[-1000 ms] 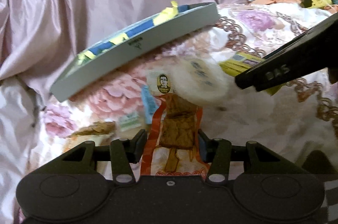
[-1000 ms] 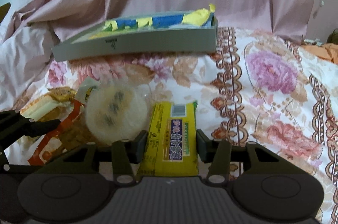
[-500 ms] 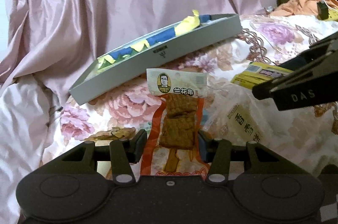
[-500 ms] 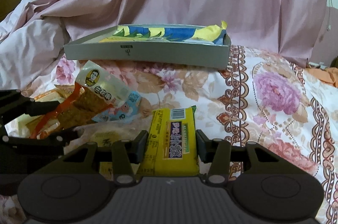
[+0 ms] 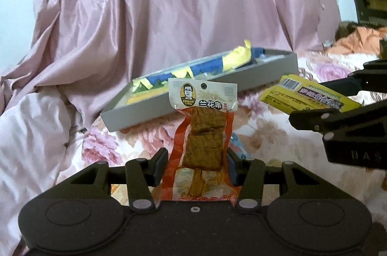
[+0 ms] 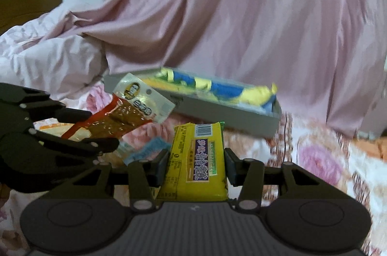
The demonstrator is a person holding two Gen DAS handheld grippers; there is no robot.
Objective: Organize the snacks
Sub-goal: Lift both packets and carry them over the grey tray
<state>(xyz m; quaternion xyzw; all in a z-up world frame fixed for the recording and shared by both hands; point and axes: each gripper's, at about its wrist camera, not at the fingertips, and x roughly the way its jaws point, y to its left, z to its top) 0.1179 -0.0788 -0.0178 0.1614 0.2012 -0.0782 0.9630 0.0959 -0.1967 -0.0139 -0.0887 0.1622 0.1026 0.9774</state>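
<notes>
Tofu-skewer packet (image 5: 202,132) clamped between left gripper (image 5: 197,165) fingers: white header band carries portrait logo and black label reading 兰花串; smaller print beneath portrait too small to read. Yellow packet (image 6: 197,161) pinched in right gripper (image 6: 196,165): barcode at far end, purple label with white Chinese characters, not legible. Right gripper body, seen right of left gripper: embossed "DAS", faint.
</notes>
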